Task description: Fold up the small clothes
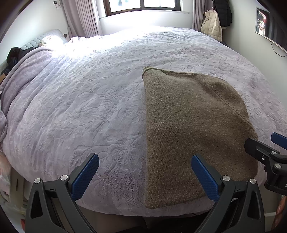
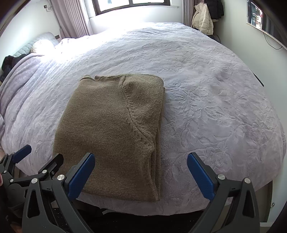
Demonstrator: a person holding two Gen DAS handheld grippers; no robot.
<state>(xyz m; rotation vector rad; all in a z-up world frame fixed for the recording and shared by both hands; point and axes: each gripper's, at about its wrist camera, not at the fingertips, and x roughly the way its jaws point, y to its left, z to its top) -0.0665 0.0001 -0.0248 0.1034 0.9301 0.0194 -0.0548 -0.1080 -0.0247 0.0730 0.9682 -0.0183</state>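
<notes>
A brown knit sweater [image 1: 188,129] lies folded into a long rectangle on the lilac bedspread [image 1: 89,98], near the bed's front edge. It also shows in the right wrist view [image 2: 111,132]. My left gripper [image 1: 145,163] is open and empty, hovering at the sweater's near left edge. My right gripper [image 2: 140,161] is open and empty, above the sweater's near right edge. The right gripper also shows at the right edge of the left wrist view [image 1: 265,143]. The left gripper also shows at the lower left of the right wrist view [image 2: 41,157].
The bed fills most of both views. A pillow [image 1: 50,40] and dark clothes [image 1: 14,55] lie at the far left. Coats [image 1: 213,23] hang at the far right wall, beside curtains [image 1: 84,18] and a window [image 1: 143,5].
</notes>
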